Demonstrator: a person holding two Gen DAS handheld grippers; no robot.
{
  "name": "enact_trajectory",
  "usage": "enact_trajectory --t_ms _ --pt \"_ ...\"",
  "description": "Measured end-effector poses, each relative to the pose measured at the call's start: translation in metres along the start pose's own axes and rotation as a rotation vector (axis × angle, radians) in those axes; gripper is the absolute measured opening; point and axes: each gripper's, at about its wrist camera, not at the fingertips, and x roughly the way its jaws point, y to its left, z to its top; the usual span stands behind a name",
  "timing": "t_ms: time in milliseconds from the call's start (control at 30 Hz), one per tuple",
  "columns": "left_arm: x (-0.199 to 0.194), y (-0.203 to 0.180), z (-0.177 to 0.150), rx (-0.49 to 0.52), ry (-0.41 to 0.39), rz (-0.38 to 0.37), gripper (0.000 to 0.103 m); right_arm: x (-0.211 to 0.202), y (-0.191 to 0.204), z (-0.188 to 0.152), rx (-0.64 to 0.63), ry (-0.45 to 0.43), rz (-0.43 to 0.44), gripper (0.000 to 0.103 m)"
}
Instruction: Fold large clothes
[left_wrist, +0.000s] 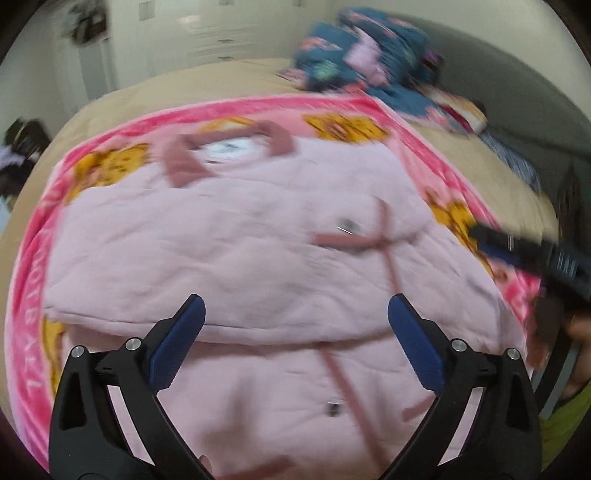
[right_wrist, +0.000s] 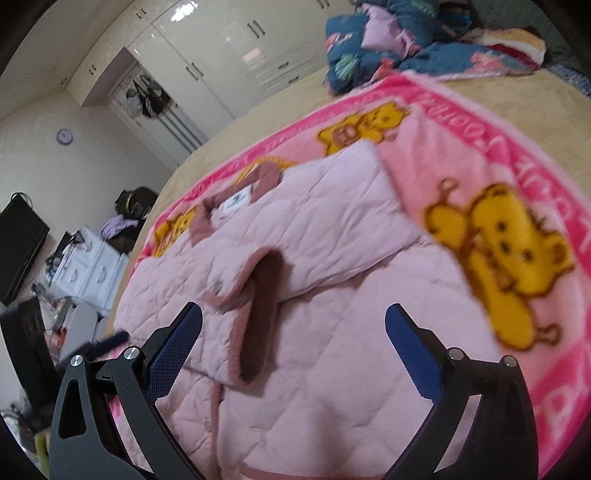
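Note:
A pale pink quilted jacket (left_wrist: 236, 236) with dusty-rose trim lies flat on a pink bear-print blanket (left_wrist: 122, 162) on the bed, collar at the far end. My left gripper (left_wrist: 295, 306) is open and empty, just above the jacket's near part. In the right wrist view the jacket (right_wrist: 332, 332) has a sleeve folded across its front, the rose cuff (right_wrist: 262, 314) lying between the fingers' line. My right gripper (right_wrist: 293, 314) is open and empty above it. The right gripper also shows at the right edge of the left wrist view (left_wrist: 517, 247).
The blanket (right_wrist: 498, 166) covers a beige bedspread (right_wrist: 280, 99). A heap of blue and pink bedding (left_wrist: 362, 55) sits at the bed's far end. White wardrobes (right_wrist: 221, 48), a white drawer unit (right_wrist: 92, 266) and a dark television (right_wrist: 18, 243) stand left of the bed.

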Motion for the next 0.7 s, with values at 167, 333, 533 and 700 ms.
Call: enact_trajectory --t_ms 167,333,533,700 --pt "-0.018 0.066 0.014 -0.112 -0.068 0.074 0.094 0.032 0.025 -0.011 -0.036 0.073 0.022 0.099" --pt "-0.027 0.127 0.018 -0.203 -0.113 0.158 0.094 0.059 0.042 -0.021 -0.068 0.123 0.010 0.099" --pt "-0.032 0.186 0.009 -0.324 -0.148 0.194 0.094 0.084 0.047 -0.029 -0.045 0.149 0.013 0.099" --pt "-0.034 0.225 0.003 -0.403 -0.163 0.228 0.094 0.097 0.046 -0.031 -0.014 0.159 0.053 0.066"
